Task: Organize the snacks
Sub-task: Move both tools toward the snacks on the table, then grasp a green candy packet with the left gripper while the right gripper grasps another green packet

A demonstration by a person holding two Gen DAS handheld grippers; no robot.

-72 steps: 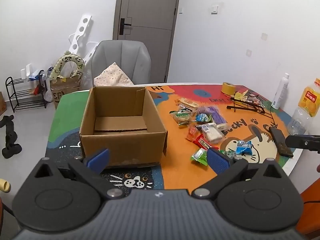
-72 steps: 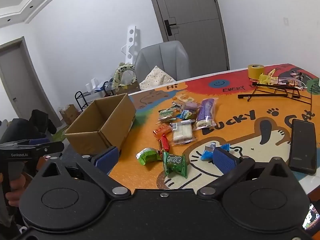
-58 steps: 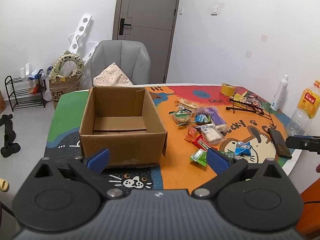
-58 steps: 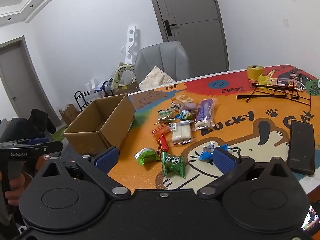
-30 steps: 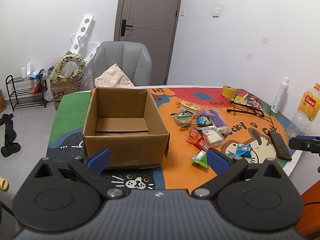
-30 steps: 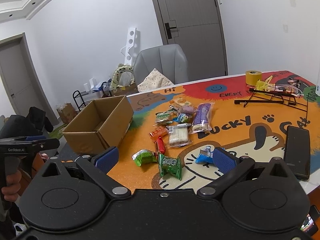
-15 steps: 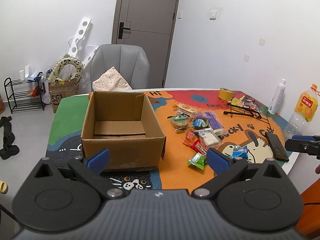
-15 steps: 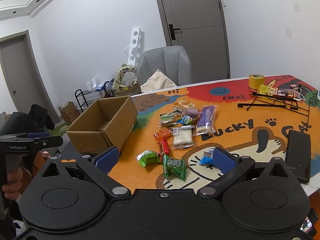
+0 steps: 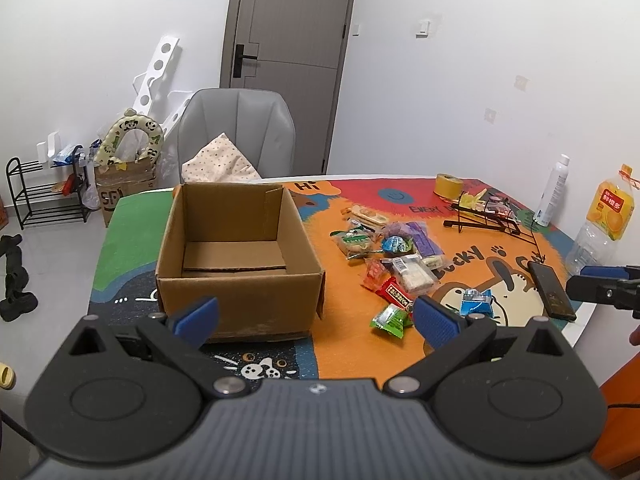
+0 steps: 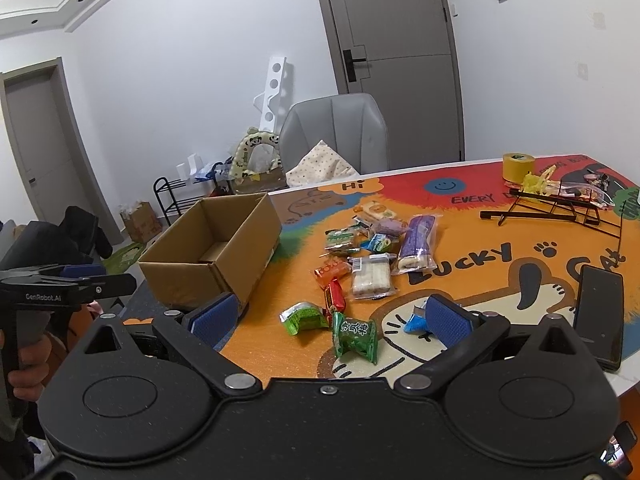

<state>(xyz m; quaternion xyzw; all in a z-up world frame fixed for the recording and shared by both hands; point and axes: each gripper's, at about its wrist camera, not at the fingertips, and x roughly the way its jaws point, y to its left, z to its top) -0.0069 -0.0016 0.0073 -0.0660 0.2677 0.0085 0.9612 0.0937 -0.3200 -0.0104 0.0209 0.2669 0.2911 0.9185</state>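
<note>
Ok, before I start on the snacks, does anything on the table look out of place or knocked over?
Nothing is spilled or damaged. The snack packets lie in a loose scatter beside the empty cardboard box. The one oddity: a black phone lies at the table's near edge, close to the right gripper.

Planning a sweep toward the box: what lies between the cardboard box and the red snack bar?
Only bare orange mat between cardboard box and red snack bar, per the right wrist view.

Both hand-held grippers now sit a little farther back and higher than before. In the left view the cardboard box [image 9: 240, 264] and snacks [image 9: 394, 258] appear slightly farther off; the right view shows more of the desk [image 10: 480, 264].
</note>
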